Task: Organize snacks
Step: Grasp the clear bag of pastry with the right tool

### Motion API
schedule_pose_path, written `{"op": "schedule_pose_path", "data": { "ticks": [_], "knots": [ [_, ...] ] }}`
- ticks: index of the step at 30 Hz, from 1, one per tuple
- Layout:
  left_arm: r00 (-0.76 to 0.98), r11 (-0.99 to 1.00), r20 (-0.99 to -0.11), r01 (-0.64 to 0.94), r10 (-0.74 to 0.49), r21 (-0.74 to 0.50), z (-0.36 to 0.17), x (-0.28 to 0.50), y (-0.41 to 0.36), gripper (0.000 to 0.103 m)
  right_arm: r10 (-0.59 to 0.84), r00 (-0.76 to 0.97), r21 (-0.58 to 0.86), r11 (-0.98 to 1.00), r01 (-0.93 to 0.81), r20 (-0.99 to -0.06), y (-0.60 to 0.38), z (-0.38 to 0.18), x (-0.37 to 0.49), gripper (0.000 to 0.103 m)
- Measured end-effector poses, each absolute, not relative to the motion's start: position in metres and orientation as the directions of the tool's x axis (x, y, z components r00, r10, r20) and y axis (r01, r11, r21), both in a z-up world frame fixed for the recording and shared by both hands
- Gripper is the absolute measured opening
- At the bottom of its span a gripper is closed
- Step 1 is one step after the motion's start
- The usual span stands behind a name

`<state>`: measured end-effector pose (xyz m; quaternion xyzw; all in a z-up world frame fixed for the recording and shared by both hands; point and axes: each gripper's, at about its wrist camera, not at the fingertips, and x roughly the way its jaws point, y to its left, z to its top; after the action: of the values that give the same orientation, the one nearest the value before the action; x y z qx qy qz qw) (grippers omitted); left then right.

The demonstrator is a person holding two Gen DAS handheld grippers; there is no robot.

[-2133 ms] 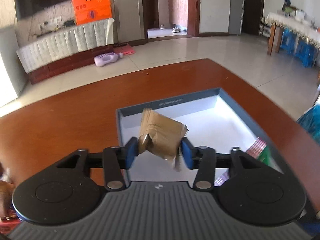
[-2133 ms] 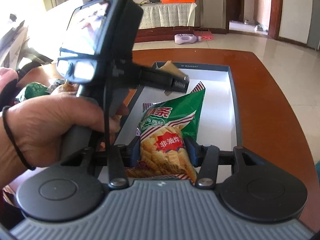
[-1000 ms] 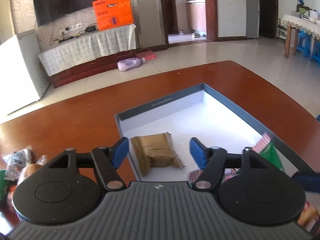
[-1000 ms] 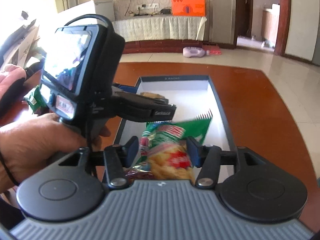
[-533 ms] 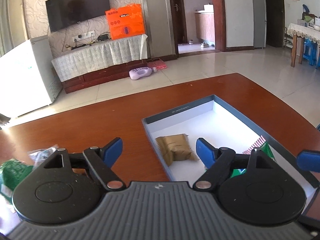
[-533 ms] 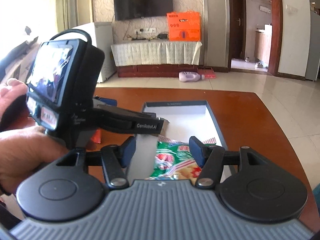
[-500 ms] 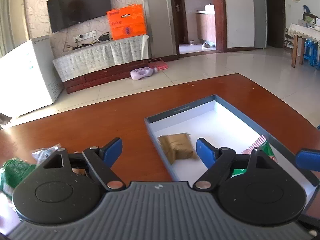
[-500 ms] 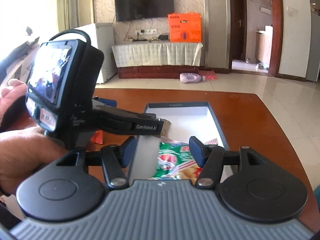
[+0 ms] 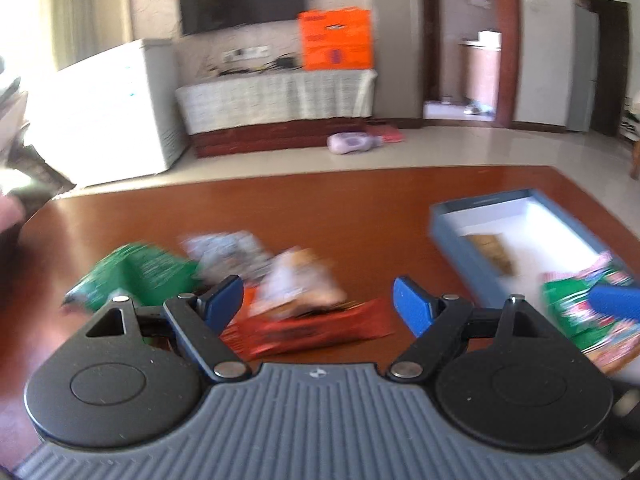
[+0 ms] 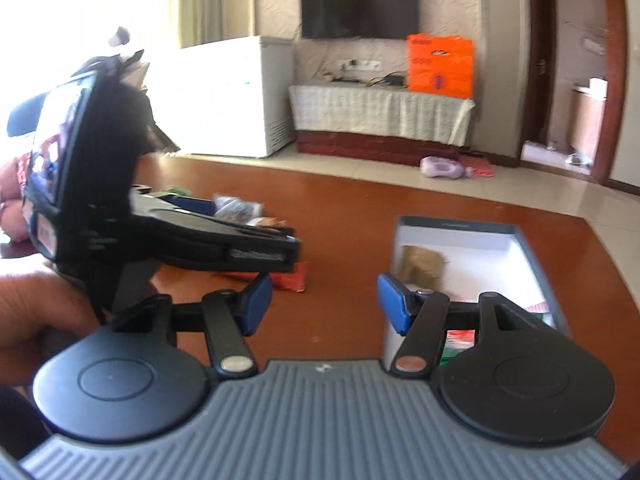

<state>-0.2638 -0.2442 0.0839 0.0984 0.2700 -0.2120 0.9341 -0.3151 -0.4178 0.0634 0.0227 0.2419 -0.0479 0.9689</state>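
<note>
Now the left gripper [image 9: 318, 300], jaws wide and empty, should centre the red wrapper [image 9: 308, 330] just beyond its fingertips; right gripper [image 10: 324, 300] gapes empty too.

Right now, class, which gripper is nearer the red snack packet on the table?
Left. The left gripper hangs open just above the red snack packet; the right gripper is open farther off, beside the box.

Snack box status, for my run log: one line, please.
box: brown packet, green bag inside | left tongs: open, over loose snacks | right tongs: open, empty
</note>
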Motion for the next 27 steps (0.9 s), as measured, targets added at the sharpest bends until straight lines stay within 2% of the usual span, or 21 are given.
{"op": "schedule_pose_path", "data": {
  "ticks": [6, 14, 18, 27],
  "knots": [
    [0.768, 0.921, -0.577, 0.384, -0.280, 0.064, 0.067, -0.240, -0.191, 0.086, -0.039, 0.859, 0.063, 0.995, 0.082, -0.511, -0.402, 0.055, -0.282, 0.060],
    [0.756, 0.909, -0.592, 0.407, -0.279, 0.092, 0.056, -0.221, -0.178, 0.086, -0.034, 0.826, 0.077, 0.993, 0.093, -0.563, -0.388, 0.030, -0.251, 0.060],
    [0.748, 0.909, -0.599, 0.409, -0.286, 0.077, 0.051, -0.211, -0.180, 0.086, -0.029, 0.835, 0.086, 0.992, 0.091, -0.550, -0.387, 0.024, -0.236, 0.060],
    [0.725, 0.918, -0.617, 0.398, -0.307, 0.010, 0.044, -0.192, -0.179, 0.085, 0.010, 0.878, 0.225, 0.968, 0.112, -0.479, -0.396, 0.028, -0.201, 0.058]
  ]
}}
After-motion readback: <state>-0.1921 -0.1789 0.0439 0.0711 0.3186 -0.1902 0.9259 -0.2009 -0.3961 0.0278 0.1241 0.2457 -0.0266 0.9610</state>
